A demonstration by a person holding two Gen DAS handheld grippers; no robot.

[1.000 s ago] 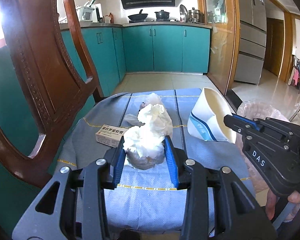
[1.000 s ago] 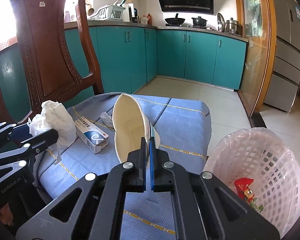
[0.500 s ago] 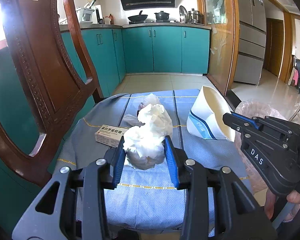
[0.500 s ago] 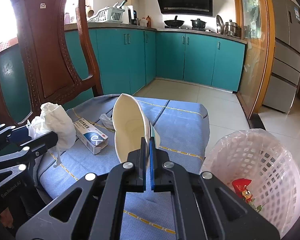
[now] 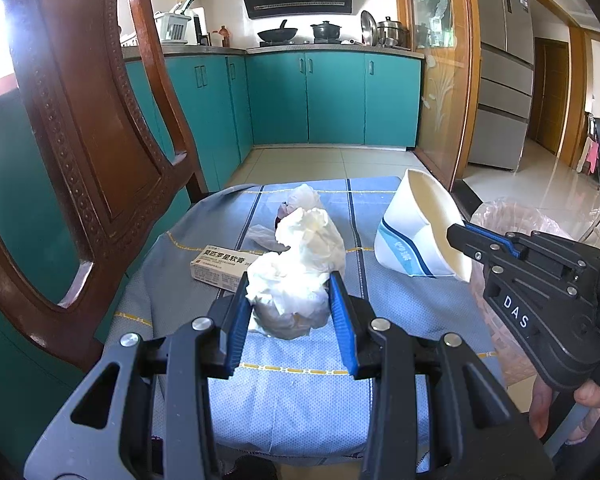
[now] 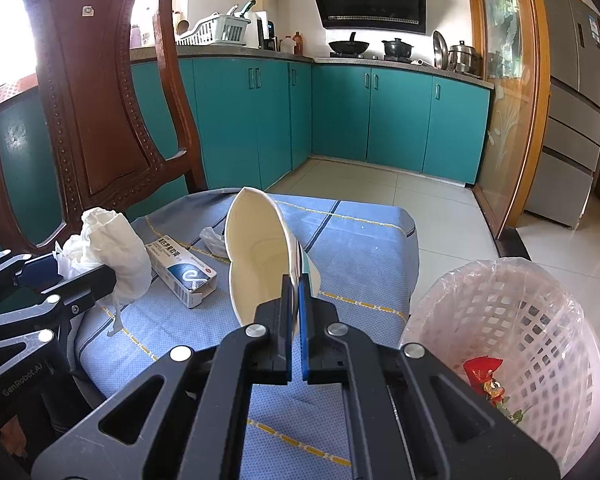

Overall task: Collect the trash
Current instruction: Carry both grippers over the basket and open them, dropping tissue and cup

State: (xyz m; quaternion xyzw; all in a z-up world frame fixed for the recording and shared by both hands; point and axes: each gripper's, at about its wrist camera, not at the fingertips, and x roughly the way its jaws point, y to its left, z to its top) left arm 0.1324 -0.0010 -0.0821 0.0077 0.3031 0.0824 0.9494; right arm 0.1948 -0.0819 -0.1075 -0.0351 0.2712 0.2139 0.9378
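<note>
Left gripper: black frame, blue pads, levelled forward at lower centre of the left wrist view; jaws part-way apart, clamped on either side of a crumpled white tissue wad that rises above the pads.

Right gripper: same build, lower centre of the right wrist view; jaws nearly together, pinching the rim of a white paper cup with blue band. The cup is tipped on its side, mouth toward the camera. In the left wrist view the right gripper enters from the right edge, the person's fingers visible at its handle.

White and blue cardboard medicine box: lying flat on the cloth, between wad and cup, left of centre.

Blue checked tablecloth: covers the surface under all items.

White lattice plastic waste basket with clear liner: lower right of the right wrist view, beside the surface's edge; red wrapper inside.

Carved dark wooden chair back: upper left.
</note>
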